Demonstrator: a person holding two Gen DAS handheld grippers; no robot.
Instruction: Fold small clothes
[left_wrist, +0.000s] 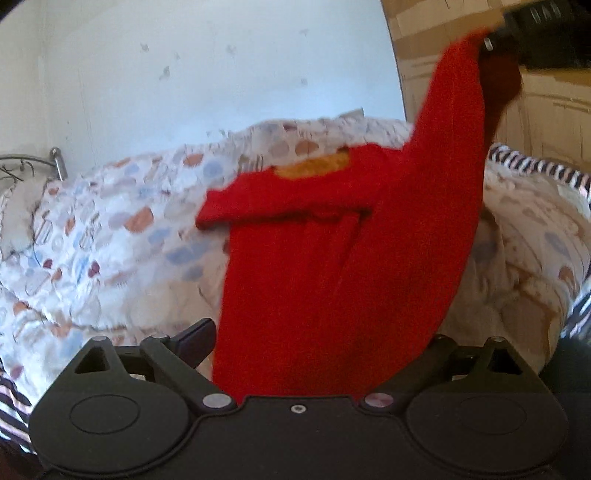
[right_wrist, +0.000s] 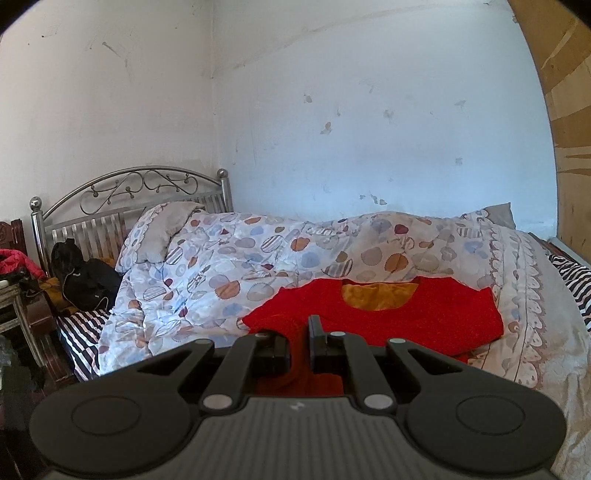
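Note:
A small red top (right_wrist: 406, 325) with an orange lining at the neck lies on the patterned quilt (right_wrist: 258, 258). My right gripper (right_wrist: 300, 343) is shut on the near edge of the top, with red cloth showing between its fingers. In the left wrist view the right gripper (left_wrist: 491, 44) appears at the upper right, holding one end of the red top (left_wrist: 314, 277) up so the cloth hangs in a long slope. The cloth's lower part drapes between the wide jaws of my left gripper (left_wrist: 317, 332). Its left finger (left_wrist: 195, 336) stands clear of the cloth; the other finger is hidden.
The quilt covers a bed with a metal headboard (right_wrist: 129, 195) at the left. A black bag (right_wrist: 85, 280) and a striped sheet (right_wrist: 81, 332) lie by the headboard. A white wall runs behind the bed, and a wooden panel (right_wrist: 569, 147) stands at the right.

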